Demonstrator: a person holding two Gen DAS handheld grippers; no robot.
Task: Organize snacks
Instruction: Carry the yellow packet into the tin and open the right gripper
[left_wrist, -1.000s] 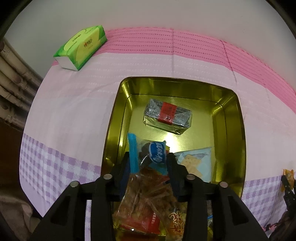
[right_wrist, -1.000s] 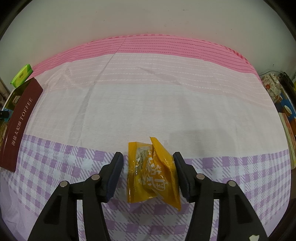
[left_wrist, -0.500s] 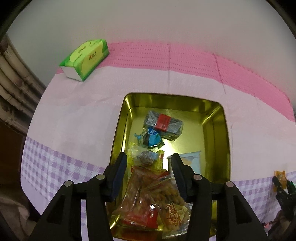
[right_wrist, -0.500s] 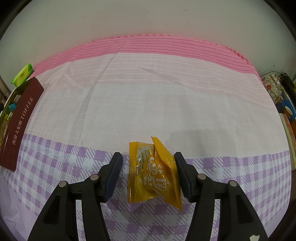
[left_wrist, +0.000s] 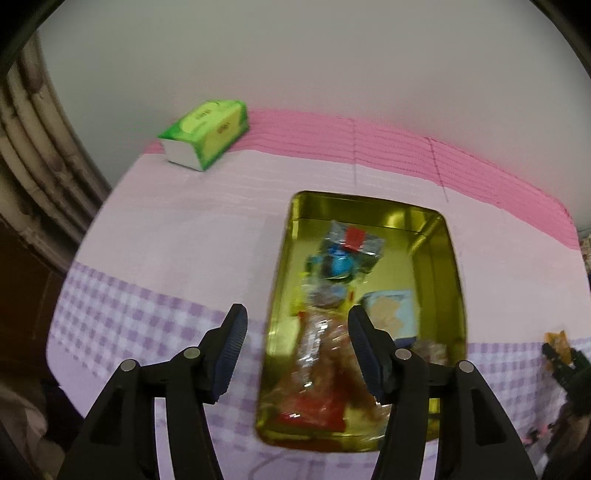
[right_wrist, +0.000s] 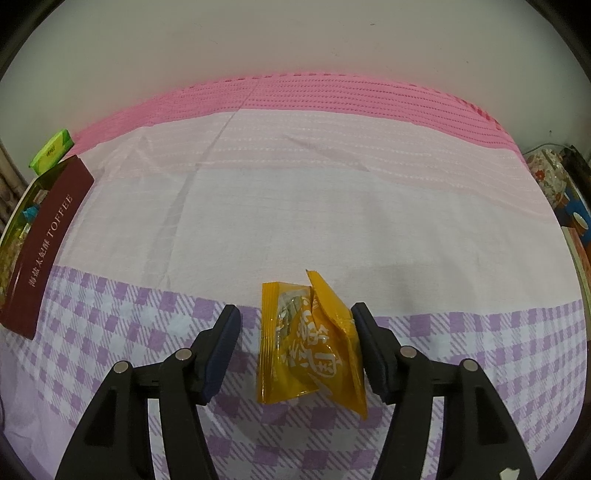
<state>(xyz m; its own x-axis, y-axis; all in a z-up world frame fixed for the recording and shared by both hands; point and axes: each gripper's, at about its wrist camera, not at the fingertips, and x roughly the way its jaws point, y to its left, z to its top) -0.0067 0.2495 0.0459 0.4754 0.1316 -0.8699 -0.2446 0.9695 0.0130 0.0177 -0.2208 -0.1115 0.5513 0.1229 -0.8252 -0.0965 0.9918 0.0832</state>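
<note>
A gold tin (left_wrist: 439, 258) lies on the pink and purple cloth and holds several wrapped snacks (left_wrist: 332, 280), blurred in the left wrist view. My left gripper (left_wrist: 295, 350) is open and empty, raised above the tin's near left edge. In the right wrist view an orange snack packet (right_wrist: 310, 339) lies on the checked cloth between the fingers of my open right gripper (right_wrist: 295, 347); whether the pads touch it I cannot tell. The tin's dark red side marked TOFFEE (right_wrist: 44, 243) shows at the far left there.
A green tissue pack (left_wrist: 207, 133) lies at the back left by the wall. The right gripper and orange packet show at the right edge of the left wrist view (left_wrist: 557, 347). Patterned items (right_wrist: 554, 184) stand off the table's right side.
My left gripper let go of the blue-wrapped snack into the tin, opened, then rose and drew back to the left. The right gripper stayed open around the orange packet.
</note>
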